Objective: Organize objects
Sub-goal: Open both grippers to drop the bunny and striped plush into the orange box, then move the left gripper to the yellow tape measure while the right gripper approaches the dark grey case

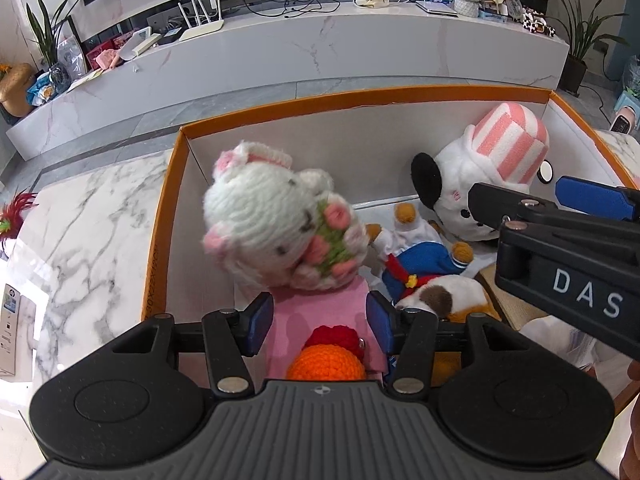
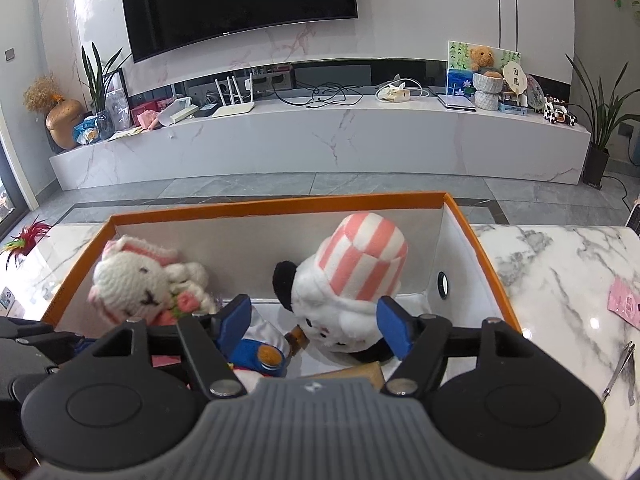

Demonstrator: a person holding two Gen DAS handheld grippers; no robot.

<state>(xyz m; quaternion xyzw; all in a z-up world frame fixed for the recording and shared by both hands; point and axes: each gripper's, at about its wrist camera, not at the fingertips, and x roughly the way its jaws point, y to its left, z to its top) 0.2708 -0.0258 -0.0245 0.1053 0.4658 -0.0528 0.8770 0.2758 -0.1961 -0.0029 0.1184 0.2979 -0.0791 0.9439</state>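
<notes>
An orange-rimmed cardboard box (image 1: 168, 216) stands on the marble table; it also shows in the right wrist view (image 2: 484, 248). My left gripper (image 1: 320, 316) is shut on the pink body of a white crocheted bunny doll (image 1: 272, 224) with a flower bouquet, held over the box's left part; the doll also shows in the right wrist view (image 2: 136, 280). My right gripper (image 2: 314, 328) is open and empty over the box, in front of a white plush with a pink-striped hat (image 2: 352, 280). A duck-like plush in blue (image 1: 420, 256) and a brown-and-white plush (image 1: 448, 296) lie inside.
A marble TV bench (image 2: 320, 136) with cables, a router and a teddy bear runs along the far wall. A red feathery object (image 2: 28, 236) lies at the table's left. A pink card (image 2: 624, 306) and a metal tool (image 2: 620, 372) lie at the right.
</notes>
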